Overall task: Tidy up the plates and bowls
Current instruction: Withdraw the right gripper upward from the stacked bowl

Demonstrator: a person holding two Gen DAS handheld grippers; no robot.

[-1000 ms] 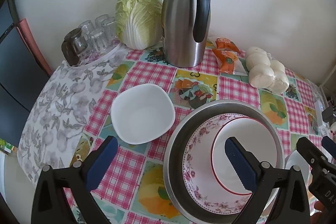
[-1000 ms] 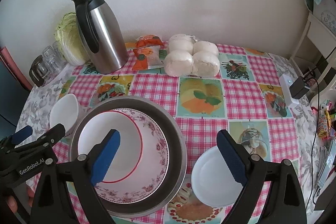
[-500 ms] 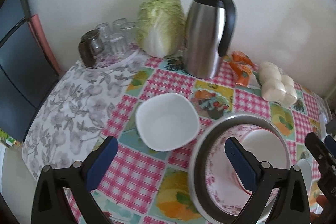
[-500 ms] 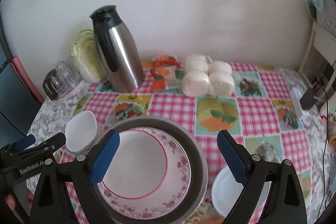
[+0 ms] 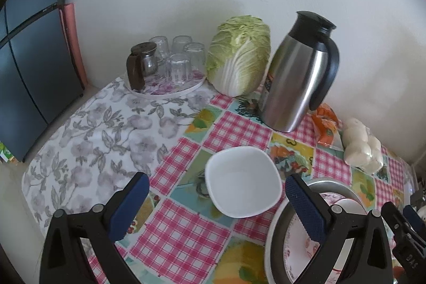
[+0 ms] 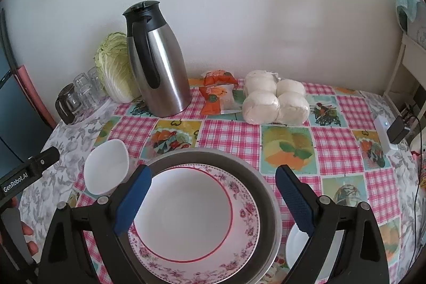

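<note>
Left gripper (image 5: 217, 206) shifted left, white bowl (image 5: 242, 181) now centred.

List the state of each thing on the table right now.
Left tongs: open, empty.
Right tongs: open, empty.
Square white bowl: upright, empty.
Red-rimmed bowl: nested in floral plate.
Metal basin: holds both.
Thermos jug: upright, lid on.
Glasses: upside down.

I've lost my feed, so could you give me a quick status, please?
Left gripper and right gripper open, empty. White bowl loose beside stacked metal basin. Nothing blocking.
</note>
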